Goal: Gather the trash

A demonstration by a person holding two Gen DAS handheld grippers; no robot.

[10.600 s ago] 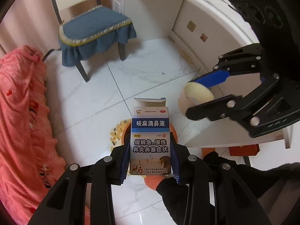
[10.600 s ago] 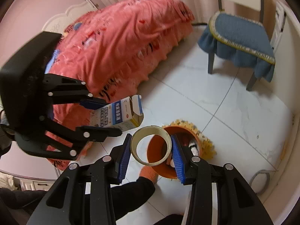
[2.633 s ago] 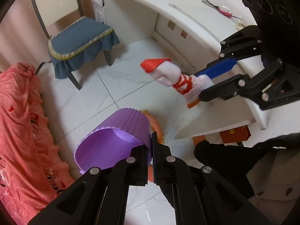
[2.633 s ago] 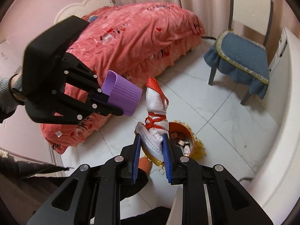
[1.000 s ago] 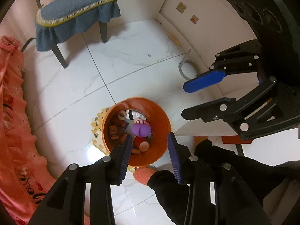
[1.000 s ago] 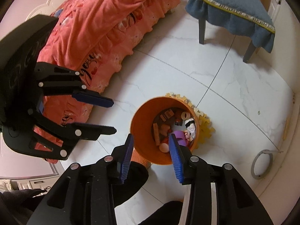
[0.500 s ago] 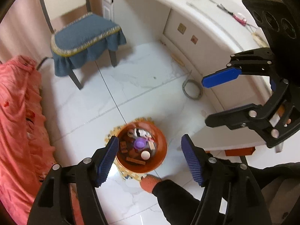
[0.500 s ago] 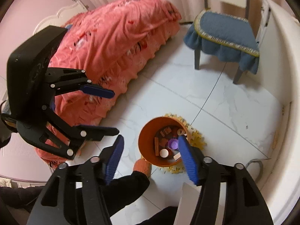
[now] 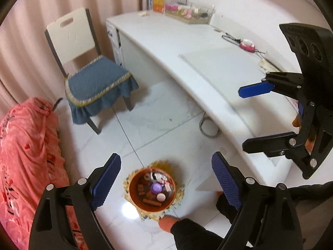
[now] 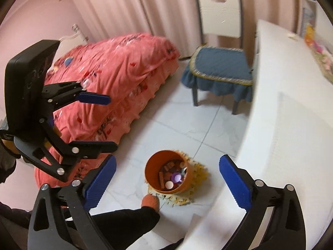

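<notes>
An orange bin stands on the white tiled floor on a yellow mat. Inside lie several pieces of trash, among them the purple cup. My left gripper hangs high above the bin, its jaws opening wide with nothing between them. My right gripper is likewise high over the bin, jaws opening and empty. Each gripper shows in the other's view: the right gripper over the desk edge, the left gripper in front of the bed.
A white curved desk holds scissors, a pink item and a tray of small things. A blue-cushioned chair stands behind the bin. A pink-covered bed is at the left. A person's foot rests beside the mat.
Both grippers have risen well above the bin and tilted up, so the desk top and chair back come into view. Both sets of jaws have spread wider. The bin looks smaller.
</notes>
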